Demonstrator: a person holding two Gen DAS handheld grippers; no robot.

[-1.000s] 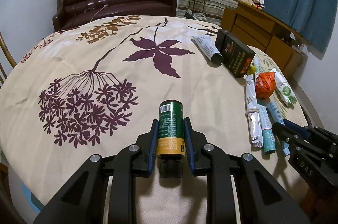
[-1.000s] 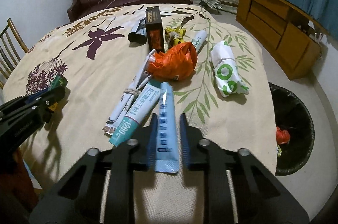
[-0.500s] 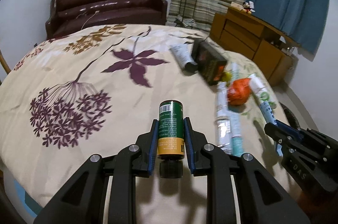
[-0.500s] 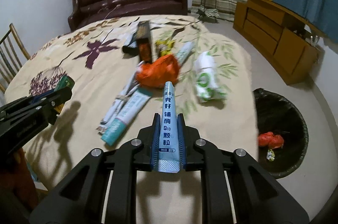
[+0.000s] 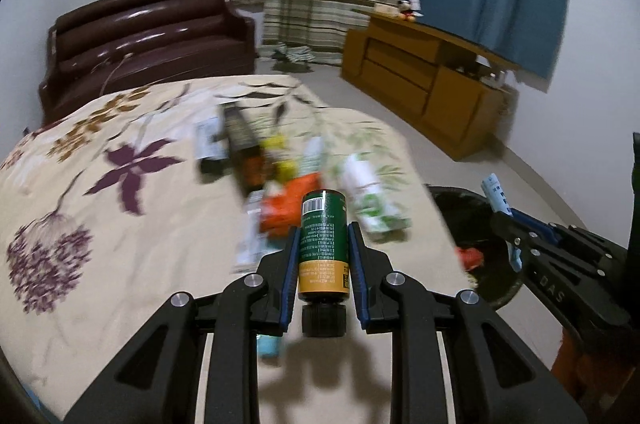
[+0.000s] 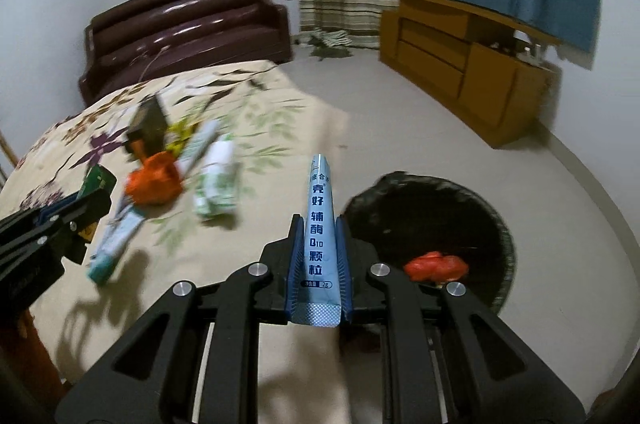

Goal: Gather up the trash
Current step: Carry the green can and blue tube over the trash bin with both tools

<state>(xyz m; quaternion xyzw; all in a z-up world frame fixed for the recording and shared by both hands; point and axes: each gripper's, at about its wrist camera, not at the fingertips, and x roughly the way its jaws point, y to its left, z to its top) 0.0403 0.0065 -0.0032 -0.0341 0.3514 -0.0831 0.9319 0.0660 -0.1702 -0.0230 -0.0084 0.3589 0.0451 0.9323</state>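
The left claw (image 5: 323, 252) pinches a green bottle (image 5: 323, 236) between its blue pads, the black cap toward the camera and the barcoded base pointing forward, the orange band of its label just behind the fingertips. Ahead of this claw, on the worktop (image 5: 80, 244) covered with a cream cloth printed with purple flowers, lies a blurred heap of trash: an orange crumpled bag (image 5: 286, 205) just beyond the bottle, a white and green packet (image 5: 370, 199) to its right, a dark box (image 5: 242, 147) farther ahead and left, and a pale tube (image 5: 248, 236) to the left of the fingertips. The right claw (image 6: 319, 256) is closed on a light blue sachet (image 6: 319, 224) printed with dark characters, its crimped end toward the camera and its far end sticking out past the fingertips. This claw hangs past the worktop's edge, above the floor, with the black trash bin (image 6: 452, 207) just ahead and to the right of it; an orange scrap (image 6: 436, 266) lies inside the bin. From the left wrist view the right claw (image 5: 506, 220) appears off to the right, with the sachet standing up over the bin (image 5: 456, 207). From the right wrist view the left claw (image 6: 94, 201) shows far to the left over the worktop. A brown sofa (image 6: 188, 23) and a wooden cabinet (image 6: 460, 63) stand well beyond.
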